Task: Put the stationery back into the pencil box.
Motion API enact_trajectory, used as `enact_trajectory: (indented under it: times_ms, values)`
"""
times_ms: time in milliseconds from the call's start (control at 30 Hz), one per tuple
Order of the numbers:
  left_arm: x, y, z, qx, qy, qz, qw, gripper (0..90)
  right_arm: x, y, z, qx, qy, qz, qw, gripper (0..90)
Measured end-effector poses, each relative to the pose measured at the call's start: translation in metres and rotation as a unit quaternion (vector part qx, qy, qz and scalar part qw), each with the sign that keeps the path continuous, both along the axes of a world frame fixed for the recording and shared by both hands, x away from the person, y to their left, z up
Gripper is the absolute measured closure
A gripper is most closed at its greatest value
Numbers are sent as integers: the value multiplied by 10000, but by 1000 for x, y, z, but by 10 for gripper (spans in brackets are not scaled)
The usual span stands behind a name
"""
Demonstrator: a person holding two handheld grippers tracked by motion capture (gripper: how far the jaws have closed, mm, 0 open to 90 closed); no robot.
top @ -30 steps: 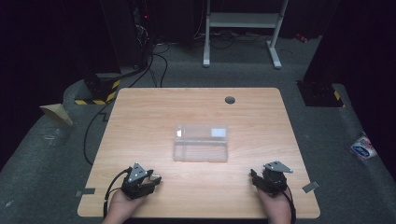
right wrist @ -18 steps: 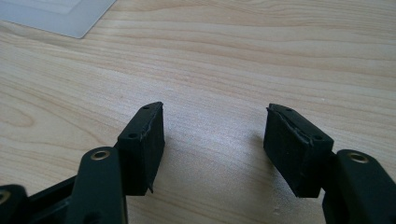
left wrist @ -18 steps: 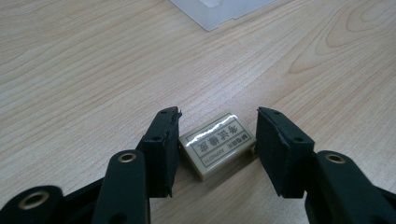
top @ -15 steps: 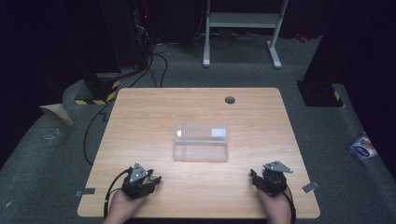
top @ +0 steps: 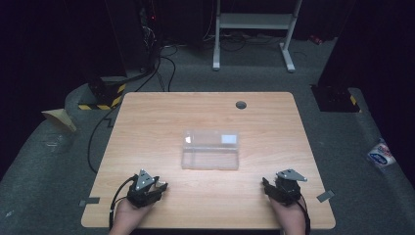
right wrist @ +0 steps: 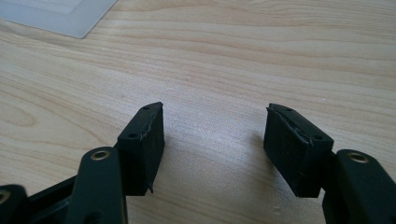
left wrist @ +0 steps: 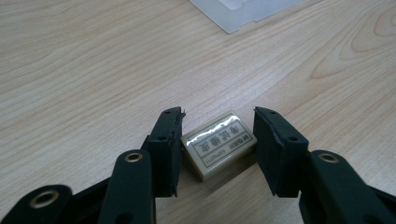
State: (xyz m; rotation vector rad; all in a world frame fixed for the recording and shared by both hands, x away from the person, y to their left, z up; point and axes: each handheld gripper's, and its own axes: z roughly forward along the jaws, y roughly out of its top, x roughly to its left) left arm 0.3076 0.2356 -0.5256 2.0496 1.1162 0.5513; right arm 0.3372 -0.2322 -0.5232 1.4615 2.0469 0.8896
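High view: left gripper (top: 147, 187) and right gripper (top: 284, 188) rest at near edge of wooden worktop (top: 147, 127), clear box (top: 210, 149) at centre. Left gripper view: jaws parted, eraser (left wrist: 218, 143) lying on worktop between them, touching one jaw. Right gripper view: jaws wide apart over bare wood, box corner (right wrist: 56, 16) beyond.
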Motion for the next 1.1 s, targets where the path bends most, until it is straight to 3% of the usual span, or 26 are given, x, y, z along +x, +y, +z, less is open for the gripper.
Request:
enact_trajectory:
  times_ms: [467,600,667,800,900,1100]
  values:
    - [3,5,15,-185,-156,333,9992,536,1,-2,2,-87,34,185,9998,375]
    - [2,0,21,-281,-183,425,9985,536,4,-3,3,-111,-53,268,9996,379]
    - [2,-4,24,-202,-209,422,9987,536,6,-5,4,-105,-96,267,9995,379]
    - [5,-11,31,-203,-231,473,9984,535,7,-7,3,-183,-72,283,9994,380]
    - [8,-16,37,-165,-262,478,9984,535,10,-11,1,-76,32,342,9994,381]
    - [11,-24,49,-232,-344,427,9982,535,10,-9,0,-62,5,449,9990,370]
